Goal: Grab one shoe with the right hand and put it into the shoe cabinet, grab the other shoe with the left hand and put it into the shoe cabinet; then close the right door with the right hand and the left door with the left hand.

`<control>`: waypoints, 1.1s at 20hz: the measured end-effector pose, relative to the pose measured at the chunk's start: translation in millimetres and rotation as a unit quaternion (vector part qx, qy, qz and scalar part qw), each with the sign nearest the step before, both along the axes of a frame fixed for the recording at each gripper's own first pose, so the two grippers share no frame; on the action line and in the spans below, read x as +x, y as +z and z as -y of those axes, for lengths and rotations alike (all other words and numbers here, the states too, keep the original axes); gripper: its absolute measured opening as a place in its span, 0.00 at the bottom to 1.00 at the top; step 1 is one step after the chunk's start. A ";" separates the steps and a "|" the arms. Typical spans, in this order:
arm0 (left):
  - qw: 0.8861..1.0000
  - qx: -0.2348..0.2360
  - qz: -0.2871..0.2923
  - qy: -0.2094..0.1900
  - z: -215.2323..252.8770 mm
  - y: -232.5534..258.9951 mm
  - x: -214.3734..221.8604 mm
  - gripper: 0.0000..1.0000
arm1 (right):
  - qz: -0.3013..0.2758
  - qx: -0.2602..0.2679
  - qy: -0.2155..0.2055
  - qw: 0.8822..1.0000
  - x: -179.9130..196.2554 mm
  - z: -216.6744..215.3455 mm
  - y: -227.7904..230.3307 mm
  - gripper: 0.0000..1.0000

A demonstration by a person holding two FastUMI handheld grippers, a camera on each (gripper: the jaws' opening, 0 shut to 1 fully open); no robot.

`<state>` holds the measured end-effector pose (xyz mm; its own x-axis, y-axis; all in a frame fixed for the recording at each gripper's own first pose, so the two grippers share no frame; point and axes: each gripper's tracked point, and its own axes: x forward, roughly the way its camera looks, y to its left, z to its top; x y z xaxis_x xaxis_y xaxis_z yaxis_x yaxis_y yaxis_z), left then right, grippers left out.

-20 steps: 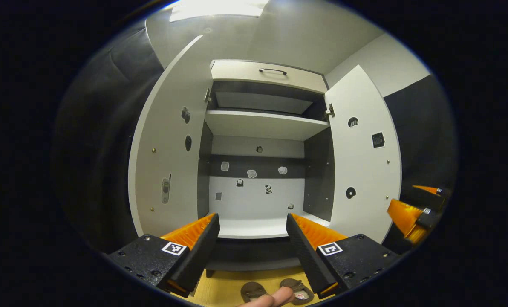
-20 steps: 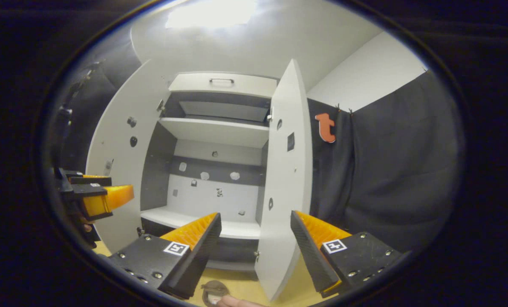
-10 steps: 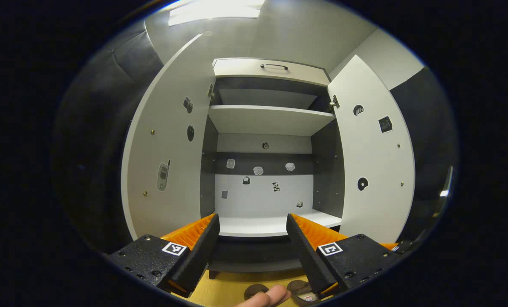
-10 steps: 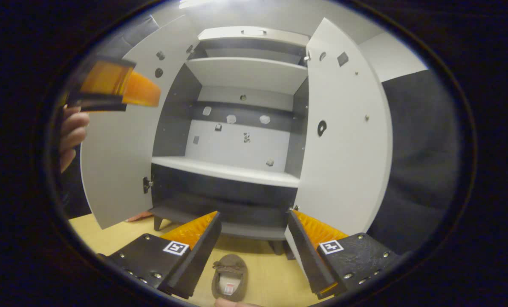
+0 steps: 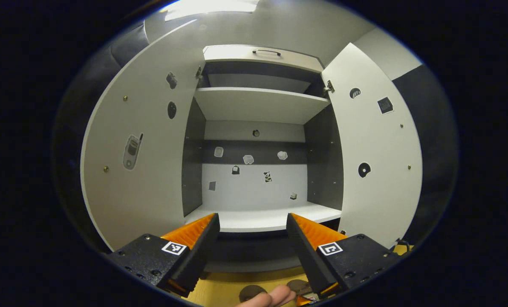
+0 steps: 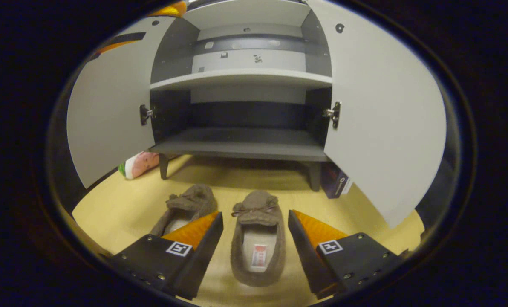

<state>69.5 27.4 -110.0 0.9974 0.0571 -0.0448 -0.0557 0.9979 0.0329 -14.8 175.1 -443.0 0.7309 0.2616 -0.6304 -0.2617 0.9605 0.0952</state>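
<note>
Right gripper lowered; jaws straddle shoe, toe toward cabinet.

The yellow floor carries two brown slippers side by side: the right slipper and the left slipper, toes toward the cabinet, which stands on short legs. A pink-green object and a dark box lie beside those legs.

Both doors swung wide, bottom shelf unobstructed
</note>
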 end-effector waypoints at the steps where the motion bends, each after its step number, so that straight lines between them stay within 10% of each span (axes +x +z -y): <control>1: 1.000 0.001 -0.005 -0.004 1.6 -4.0 3.0 0.96 | -0.014 0.007 0.013 1.000 -3.7 -10.1 -9.2 0.85; 11: 0.999 0.007 0.022 0.035 -41.1 -1.0 29.7 0.94 | -0.081 -0.052 -0.009 0.995 12.6 -25.7 -75.0 0.56; 13: 1.000 0.003 0.003 0.025 -39.3 -13.0 39.1 0.93 | -0.072 -0.053 -0.012 0.996 22.5 -27.4 -75.7 0.31; 15: 1.000 -0.004 -0.011 0.012 -35.7 -21.9 47.3 0.94 | -0.096 -0.021 -0.035 0.995 29.5 -27.2 -81.0 0.39; 16: 1.000 -0.010 -0.016 0.011 -35.8 -23.9 49.1 0.94 | -0.112 0.005 -0.046 0.993 30.1 -32.8 -82.8 0.09; 22: 1.000 -0.005 -0.014 0.023 -55.6 -25.5 56.4 0.94 | -0.098 0.020 -0.024 0.995 41.4 -28.3 -72.6 0.01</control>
<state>125.9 82.9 -135.5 0.9919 0.1029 -0.0738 -0.1014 0.9945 0.0249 26.7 203.4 -515.6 0.6066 0.2565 -0.7525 -0.1877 0.9660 0.1780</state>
